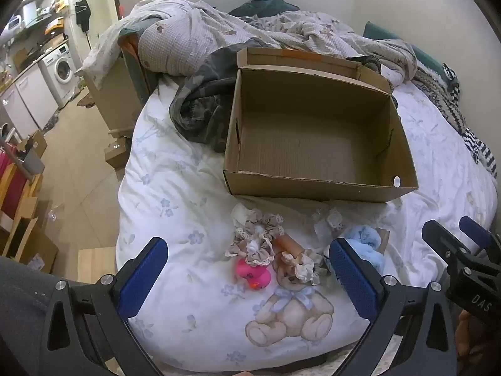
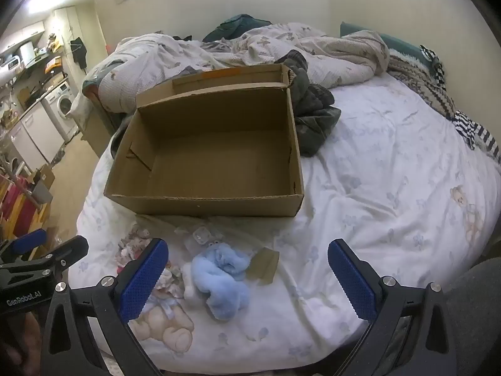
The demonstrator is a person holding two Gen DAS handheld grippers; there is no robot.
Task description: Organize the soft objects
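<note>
Both tools stand spread wide and empty above the near edge of the bed (image 1: 194, 188), where the soft things lie bunched just in front of the empty cardboard box (image 1: 313, 144). Leftmost, within the left gripper (image 1: 249, 269), sits a pink rubber duck (image 1: 253, 275): light but probably smooth, so best squeezed across its body. Just beside it, the lace-trimmed beige scrunchies (image 1: 260, 238) look featherlight and limp; pinching a bunched fold should hold better than a frill edge. Further right, between the fingers of the right gripper (image 2: 247, 277), the fluffy blue scrunchie (image 2: 219, 282) looks plush and compressible, so closing across its thick middle seems safest; it would likely sag but not slip.
</note>
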